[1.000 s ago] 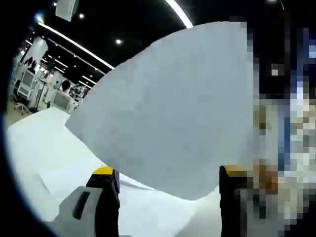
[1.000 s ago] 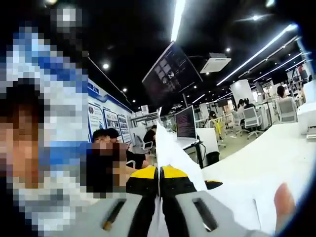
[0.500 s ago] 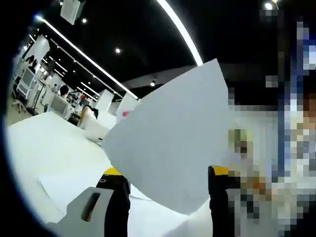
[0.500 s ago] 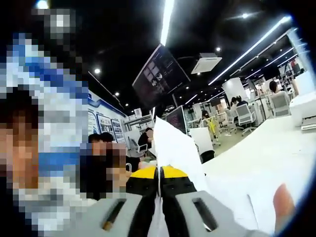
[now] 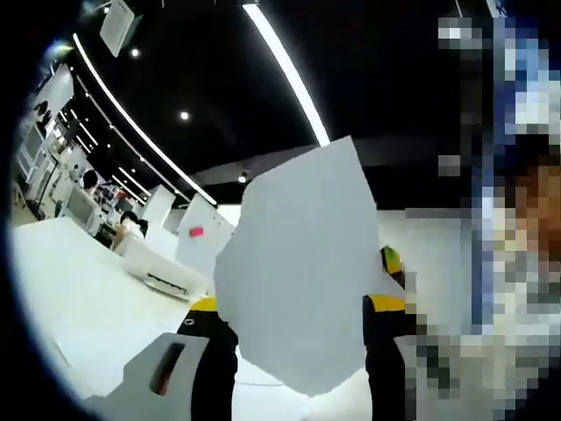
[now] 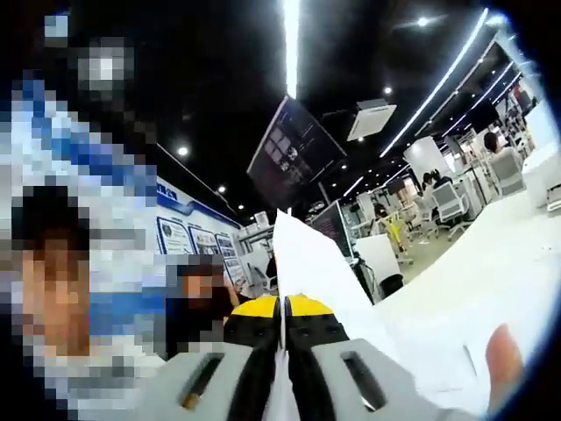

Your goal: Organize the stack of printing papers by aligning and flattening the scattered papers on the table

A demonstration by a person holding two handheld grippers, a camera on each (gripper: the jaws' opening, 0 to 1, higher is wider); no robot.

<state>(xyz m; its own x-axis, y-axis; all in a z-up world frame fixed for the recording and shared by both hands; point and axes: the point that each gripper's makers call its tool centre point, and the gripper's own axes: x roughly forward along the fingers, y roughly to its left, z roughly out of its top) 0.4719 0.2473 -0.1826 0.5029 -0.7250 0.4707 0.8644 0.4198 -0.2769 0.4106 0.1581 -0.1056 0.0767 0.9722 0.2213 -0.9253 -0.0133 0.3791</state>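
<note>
Sheet (image 5: 298, 281) narrower than before, right jaws clamping it, left jaws apart, writing unreadable

Both views tilt steeply upward toward the dark ceiling. The left gripper view sits close behind a raised paper sheet (image 5: 302, 272) at frame centre, tabletop (image 5: 79, 289) lower left. The right gripper view sees the same sheet (image 6: 311, 263) edge-on, centre frame.

left tool (image 5: 298, 309) — grey body, black jaws, yellow tips | right tool (image 6: 282, 309) — same colours
</note>
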